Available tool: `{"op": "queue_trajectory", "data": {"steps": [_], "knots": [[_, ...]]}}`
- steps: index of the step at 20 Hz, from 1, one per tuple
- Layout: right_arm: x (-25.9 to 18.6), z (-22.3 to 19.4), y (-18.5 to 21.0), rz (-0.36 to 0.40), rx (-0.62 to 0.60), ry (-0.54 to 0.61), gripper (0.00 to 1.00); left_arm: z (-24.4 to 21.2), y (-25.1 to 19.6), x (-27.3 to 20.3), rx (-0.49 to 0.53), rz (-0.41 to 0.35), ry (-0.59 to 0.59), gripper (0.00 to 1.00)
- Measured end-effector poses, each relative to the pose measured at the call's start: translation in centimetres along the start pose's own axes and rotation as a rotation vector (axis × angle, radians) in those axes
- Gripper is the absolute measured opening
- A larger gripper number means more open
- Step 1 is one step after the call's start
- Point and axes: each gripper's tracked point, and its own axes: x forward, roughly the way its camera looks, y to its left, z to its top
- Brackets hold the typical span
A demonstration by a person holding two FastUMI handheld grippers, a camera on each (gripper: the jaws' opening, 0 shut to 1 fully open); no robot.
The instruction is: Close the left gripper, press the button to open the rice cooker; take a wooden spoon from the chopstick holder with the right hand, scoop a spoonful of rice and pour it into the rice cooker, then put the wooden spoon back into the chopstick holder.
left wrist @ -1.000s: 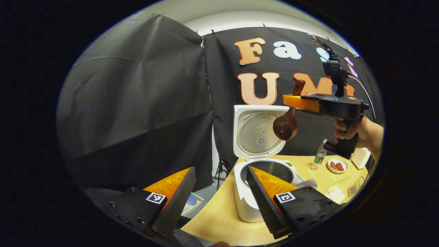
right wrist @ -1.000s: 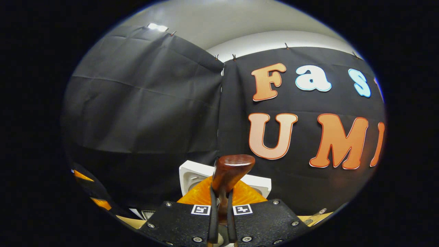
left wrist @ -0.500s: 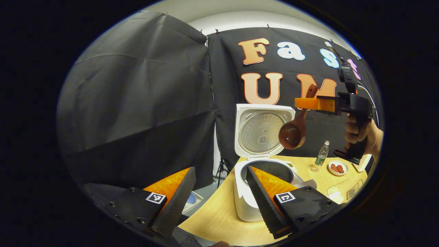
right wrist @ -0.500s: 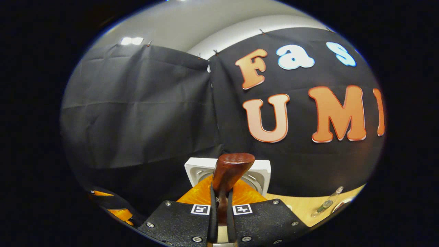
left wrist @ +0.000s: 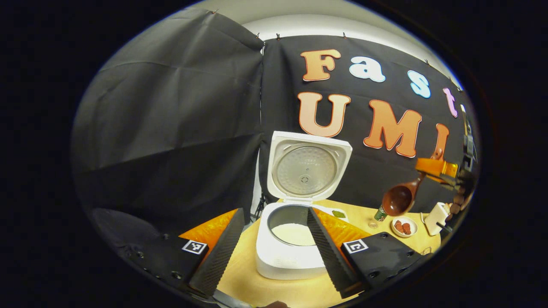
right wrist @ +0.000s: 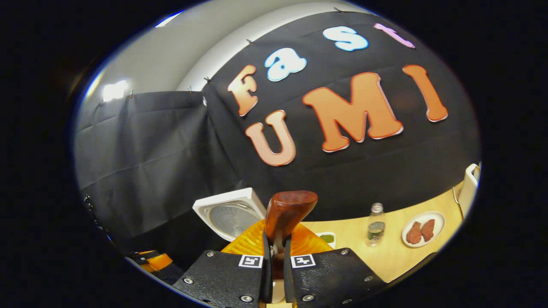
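The white rice cooker [left wrist: 287,252] stands on the wooden table with its lid [left wrist: 307,167] raised, and white rice lies in its pot. My left gripper [left wrist: 274,248] hovers open just in front of it, nothing between its fingers. At the far right of the left gripper view my right gripper [left wrist: 432,167] holds the wooden spoon [left wrist: 399,199] up in the air, bowl hanging down to the left. In the right gripper view the right gripper [right wrist: 275,256] is shut on the wooden spoon's handle [right wrist: 287,214], with the cooker lid [right wrist: 229,216] behind it.
On the table's right part stand a small water bottle [right wrist: 375,229], a white plate with reddish pieces [right wrist: 421,230] and a white container [right wrist: 470,183]. A small dish of something green [right wrist: 326,238] sits near the cooker. The black booth wall closes the back.
The right gripper has carried the spoon away from above the cooker, rightward and lower. The left gripper view has shifted, so the cooker's pot and rice now show between its fingers.
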Motion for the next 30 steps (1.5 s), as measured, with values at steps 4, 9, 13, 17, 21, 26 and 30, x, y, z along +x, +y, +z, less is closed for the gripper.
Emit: {"op": "queue_trajectory", "data": {"steps": [4, 9, 13, 17, 21, 26, 30], "knots": [[-4.4, -0.4, -8.4, -0.135, 0.062, 0.011, 0.1, 0.1, -3.6, 0.1, 0.026, -0.017, 0.014, 0.98], [-10.5, -1.8, -18.1, -0.31, 0.089, 0.032, 0.1, 0.8, -7.8, 0.5, 0.066, -0.05, 0.033, 0.98], [-15.1, -2.7, -24.1, -0.4, 0.12, 0.044, 0.1, 0.2, -12.5, 0.4, 0.089, -0.104, 0.048, 0.98], [-19.0, -4.0, -28.4, -0.466, 0.148, 0.066, 0.1, -1.8, -17.6, 0.4, 0.105, -0.151, 0.08, 0.98], [-21.7, -4.8, -30.3, -0.476, 0.157, 0.081, 0.1, -1.5, -19.6, 0.2, 0.126, -0.158, 0.07, 0.99], [-23.0, -7.1, -31.2, -0.454, 0.154, 0.116, 0.1, 0.5, -19.3, 0.5, 0.164, -0.113, 0.024, 0.98], [-23.0, -9.8, -32.1, -0.468, 0.148, 0.143, 0.1, 3.8, -18.0, 1.5, 0.168, -0.085, -0.034, 0.98]]}}
